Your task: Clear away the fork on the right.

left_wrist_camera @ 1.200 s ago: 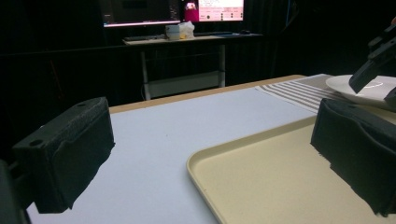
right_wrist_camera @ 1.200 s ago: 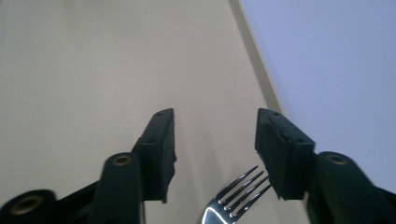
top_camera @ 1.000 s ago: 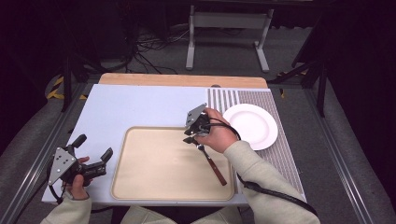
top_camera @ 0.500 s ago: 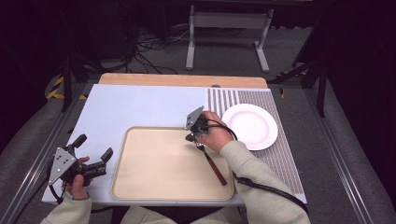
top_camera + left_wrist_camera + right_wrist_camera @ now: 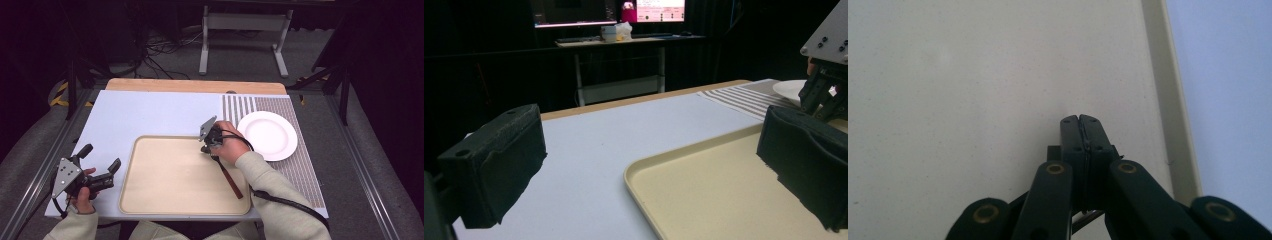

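My right gripper hangs over the far right corner of the beige tray, jaws pointing down at it. In the right gripper view the jaws are pressed together, and a thin metal strip shows low between them. A brown-handled utensil runs from under that hand toward the tray's near right corner; its head is hidden by the hand. My left gripper rests at the table's near left, just left of the tray, open with nothing between its pads.
A white plate sits on a striped mat right of the tray, close to my right hand. The pale blue table top lies beyond and left of the tray. A wooden strip runs along the table's far edge.
My right gripper has edged slightly left and down over the tray with the utensil. The left gripper has stayed put.
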{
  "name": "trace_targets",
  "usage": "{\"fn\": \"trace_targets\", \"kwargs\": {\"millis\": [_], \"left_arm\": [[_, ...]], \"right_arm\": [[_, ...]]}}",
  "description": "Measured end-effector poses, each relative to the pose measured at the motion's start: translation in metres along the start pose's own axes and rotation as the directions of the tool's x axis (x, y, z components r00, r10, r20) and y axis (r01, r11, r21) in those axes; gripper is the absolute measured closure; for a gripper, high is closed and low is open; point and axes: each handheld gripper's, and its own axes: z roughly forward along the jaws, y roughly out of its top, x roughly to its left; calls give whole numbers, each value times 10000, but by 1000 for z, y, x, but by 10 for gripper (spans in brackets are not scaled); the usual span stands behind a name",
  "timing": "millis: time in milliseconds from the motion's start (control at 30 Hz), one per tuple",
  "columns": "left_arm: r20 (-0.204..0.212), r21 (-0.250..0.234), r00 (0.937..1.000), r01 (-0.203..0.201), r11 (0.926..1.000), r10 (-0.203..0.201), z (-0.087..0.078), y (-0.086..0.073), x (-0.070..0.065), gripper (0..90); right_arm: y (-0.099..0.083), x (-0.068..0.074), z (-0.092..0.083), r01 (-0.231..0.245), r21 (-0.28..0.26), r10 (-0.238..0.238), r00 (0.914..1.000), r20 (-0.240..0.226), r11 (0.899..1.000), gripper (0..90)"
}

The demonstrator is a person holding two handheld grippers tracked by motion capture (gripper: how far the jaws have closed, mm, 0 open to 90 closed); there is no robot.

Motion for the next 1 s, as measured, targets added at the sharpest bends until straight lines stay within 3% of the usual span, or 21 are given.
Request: {"fn": "trace_targets", "kwargs": {"millis": [467, 1000], "left_arm": [[-16, -10, 10000, -14, 10000, 14, 0, 0, 0, 0], [49, -5, 10000, -45, 10000, 45, 3, 1, -1, 0]], "right_arm": [[-11, -5, -10, -258, 881, 216, 9986, 486, 9958, 900], [-29, -11, -21, -1031, 1162, 916, 9908, 997, 9879, 900]]}}
